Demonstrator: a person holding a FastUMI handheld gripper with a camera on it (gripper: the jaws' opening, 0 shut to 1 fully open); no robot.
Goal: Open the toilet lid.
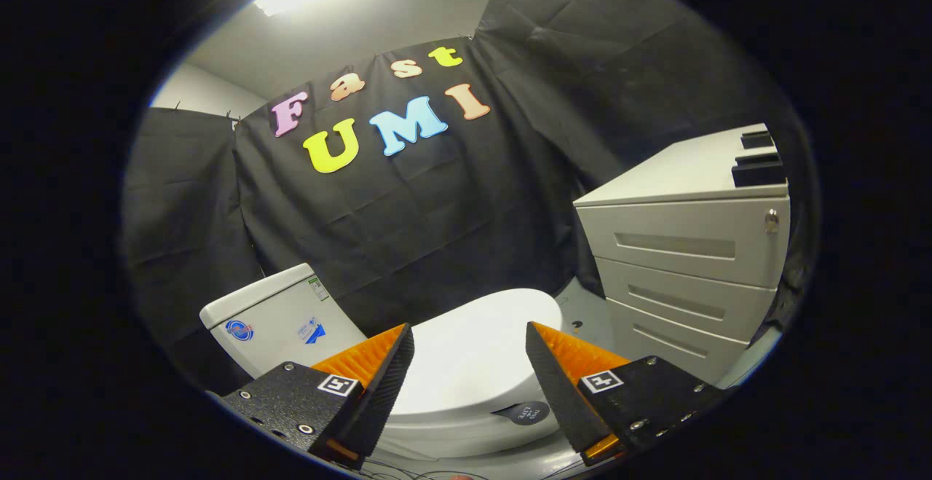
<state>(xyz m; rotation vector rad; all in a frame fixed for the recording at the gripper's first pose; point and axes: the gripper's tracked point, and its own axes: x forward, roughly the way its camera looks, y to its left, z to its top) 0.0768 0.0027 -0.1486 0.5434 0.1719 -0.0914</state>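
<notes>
Toilet lid point(477, 363) down flat on bowl, just ahead of and below gripper point(470, 371). Fingers spread apart, gripping nothing. Long axis runs from tank point(280, 320) toward cabinet point(692, 247) (front edge likely lift point).

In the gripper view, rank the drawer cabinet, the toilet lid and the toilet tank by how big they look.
1. drawer cabinet
2. toilet lid, partly behind the open fingers
3. toilet tank
Lid and tank are close, so that order is unsure.

A: Toilet lid point(477, 363), near edge? Hidden behind fingers point(389, 382).
B: Tank point(280, 320) stickers? Too small to read.
A: Drawer cabinet point(692, 261), far side? Cut off, base unseen.
</notes>
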